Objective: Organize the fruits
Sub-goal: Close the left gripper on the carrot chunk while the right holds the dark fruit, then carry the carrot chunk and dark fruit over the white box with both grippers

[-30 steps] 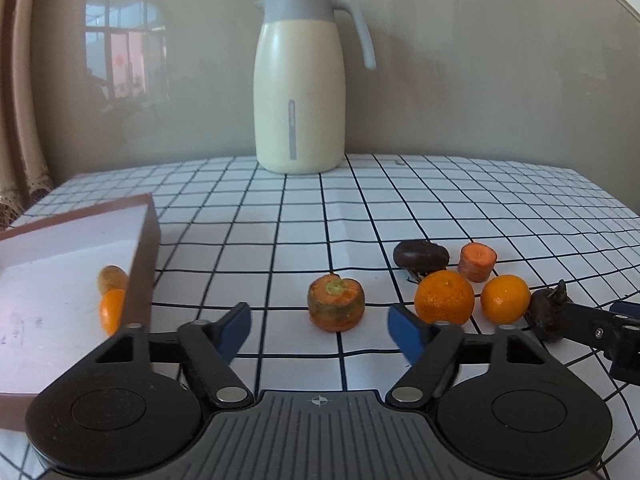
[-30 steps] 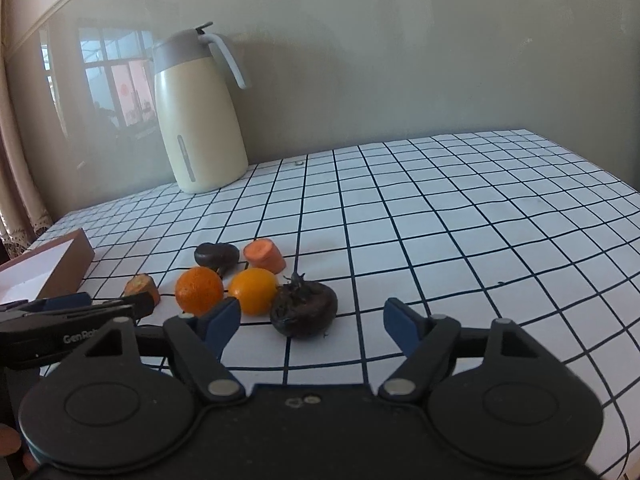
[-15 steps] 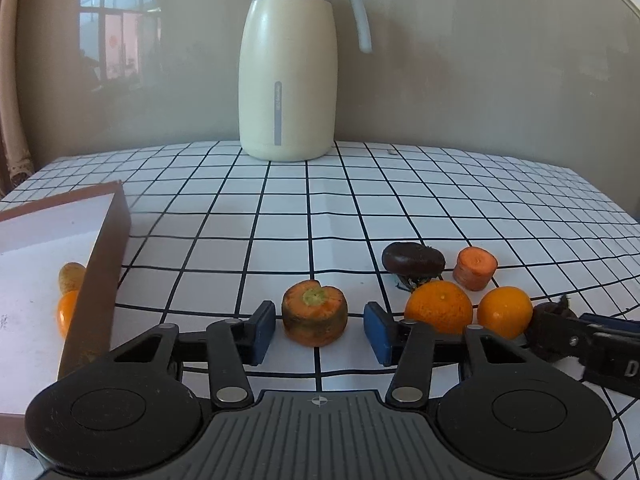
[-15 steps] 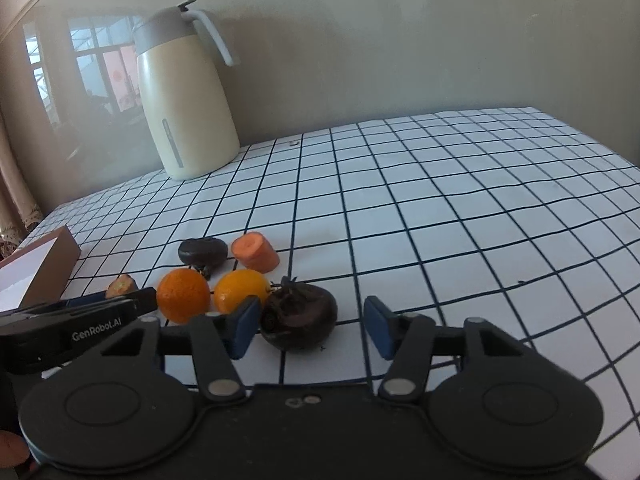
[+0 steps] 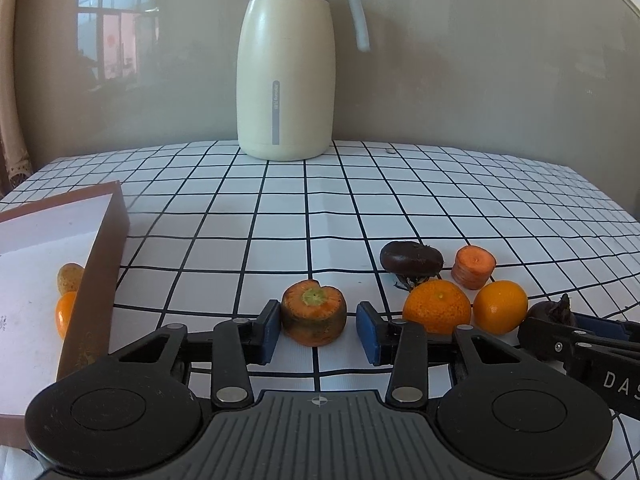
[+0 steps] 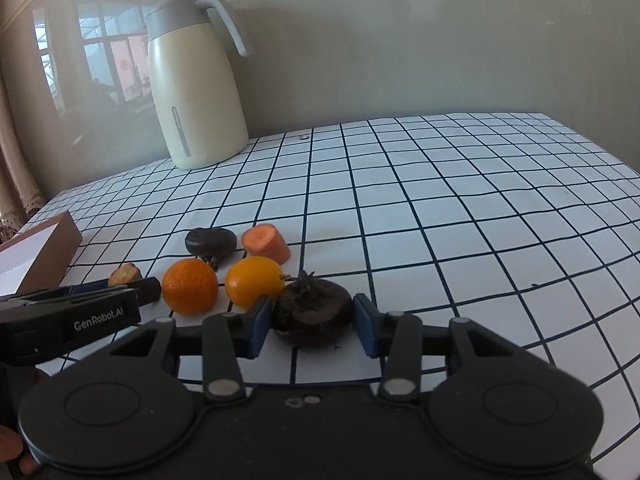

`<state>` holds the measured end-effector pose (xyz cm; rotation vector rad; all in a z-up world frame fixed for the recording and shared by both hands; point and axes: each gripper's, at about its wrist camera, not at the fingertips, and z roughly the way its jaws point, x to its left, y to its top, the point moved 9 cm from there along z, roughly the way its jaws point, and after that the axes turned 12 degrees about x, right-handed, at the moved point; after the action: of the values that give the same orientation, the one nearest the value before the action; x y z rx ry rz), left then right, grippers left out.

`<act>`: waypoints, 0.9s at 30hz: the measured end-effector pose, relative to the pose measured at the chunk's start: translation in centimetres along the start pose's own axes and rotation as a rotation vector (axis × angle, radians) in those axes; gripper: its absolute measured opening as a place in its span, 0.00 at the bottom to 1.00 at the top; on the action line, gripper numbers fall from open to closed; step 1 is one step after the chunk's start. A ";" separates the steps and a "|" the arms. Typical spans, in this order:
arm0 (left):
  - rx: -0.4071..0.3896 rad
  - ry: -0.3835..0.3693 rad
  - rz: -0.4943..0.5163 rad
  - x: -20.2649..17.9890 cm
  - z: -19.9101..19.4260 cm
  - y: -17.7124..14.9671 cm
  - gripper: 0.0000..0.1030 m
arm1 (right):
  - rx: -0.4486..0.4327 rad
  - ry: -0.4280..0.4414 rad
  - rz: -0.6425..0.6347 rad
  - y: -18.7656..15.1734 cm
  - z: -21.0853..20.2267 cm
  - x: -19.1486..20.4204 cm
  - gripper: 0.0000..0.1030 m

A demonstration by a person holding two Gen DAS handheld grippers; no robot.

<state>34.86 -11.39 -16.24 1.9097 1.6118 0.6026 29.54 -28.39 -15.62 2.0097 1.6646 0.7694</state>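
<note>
Left tool (image 5: 316, 330): its jaws have just been closing around the carrot stub (image 5: 314, 312); the left pad is touching it, the right pad is standing just clear, so it is not yet clenching.
Right tool (image 6: 308, 322): its jaws have just been closing and are now gripping the dark round fruit (image 6: 312, 314), both pads pressing its sides.
Fruits on the table (image 5: 280, 220): two oranges (image 5: 436, 306), a carrot slice (image 5: 473, 266) and a dark oblong fruit (image 5: 411, 258) are sitting clustered between the tools.
Box (image 5: 104, 264): lying at left, holding an orange piece and a yellowish one.
Jug (image 5: 286, 64): standing upright at the back.
</note>
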 end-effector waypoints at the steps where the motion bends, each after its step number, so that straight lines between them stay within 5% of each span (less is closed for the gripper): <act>1: 0.000 0.001 0.000 0.0 0.0 0.0 0.41 | 0.000 -0.005 -0.008 0.0 0.1 0.1 0.36; 17: -0.029 0.004 0.002 0.6 -1.2 -0.9 0.34 | -0.019 0.015 -0.019 -0.9 -1.2 0.1 0.34; 27: -0.034 -0.003 0.028 1.7 -5.5 -5.2 0.34 | -0.040 0.043 -0.049 -2.9 -3.9 1.4 0.34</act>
<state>27.70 -8.35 -15.70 1.9108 1.5654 0.6349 25.07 -26.53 -14.28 1.9310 1.7015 0.8276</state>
